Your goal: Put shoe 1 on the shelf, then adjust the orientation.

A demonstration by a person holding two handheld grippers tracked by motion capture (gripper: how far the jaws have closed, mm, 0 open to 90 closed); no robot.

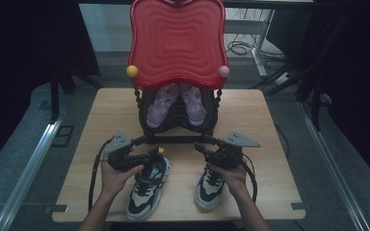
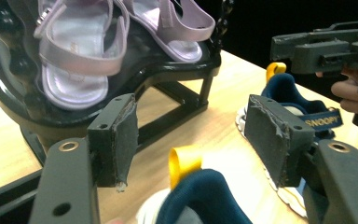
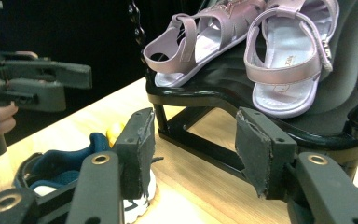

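Two hand-held grippers hover low over the wooden desk (image 1: pixel 250 110), each gripped from below by a hand whose forearm enters from the near edge. The left hand-held gripper (image 1: pixel 155 152) points forward above the heel of the left sneaker (image 1: pixel 147 185); in the left gripper view its jaws stand apart, with the yellow heel loop (image 2: pixel 184 161) of that sneaker rising between them and touching neither pad. The right hand-held gripper (image 1: pixel 200 144) hangs above the right sneaker (image 1: pixel 208 185), its jaws apart with nothing between them, aimed at the black rack (image 3: pixel 205 95) just beyond. Both navy and cream sneakers lie on the desk, toes toward the person. The rack's sloped shelf holds a pair of pale pink sandals (image 1: pixel 176 103) side by side, under a red wavy tray (image 1: pixel 177 41). The right sneaker's strap reads "SNOOPY" (image 2: pixel 325 121).
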